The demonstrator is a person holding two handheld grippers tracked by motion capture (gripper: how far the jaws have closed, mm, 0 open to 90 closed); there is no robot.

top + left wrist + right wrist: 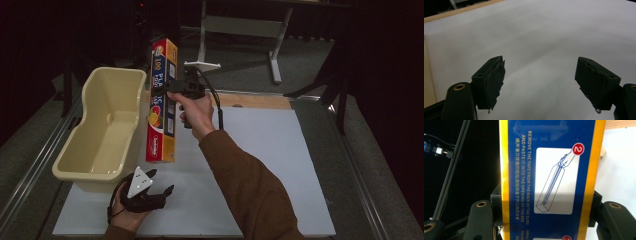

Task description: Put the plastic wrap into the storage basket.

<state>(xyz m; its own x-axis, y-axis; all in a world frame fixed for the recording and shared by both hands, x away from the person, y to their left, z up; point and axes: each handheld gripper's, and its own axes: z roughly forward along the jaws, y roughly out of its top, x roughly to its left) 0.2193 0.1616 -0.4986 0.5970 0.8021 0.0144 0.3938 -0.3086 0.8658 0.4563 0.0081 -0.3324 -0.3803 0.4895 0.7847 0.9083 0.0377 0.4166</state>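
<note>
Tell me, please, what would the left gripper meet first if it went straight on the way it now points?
The left gripper, jaws open and empty, points low across the white table sheet. Going straight on, it would probably touch that bare sheet first; nothing else lies in its line. How soon is hard to judge, as depth is unclear.

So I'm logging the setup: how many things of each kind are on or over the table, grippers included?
Black two-jaw grippers: 2, the left gripper open near the table's front, the right gripper shut on the box.
Long blue-and-yellow cardboard wrap box: 1, held upright.
Cream plastic tub: 1.
Total: 4.
</note>
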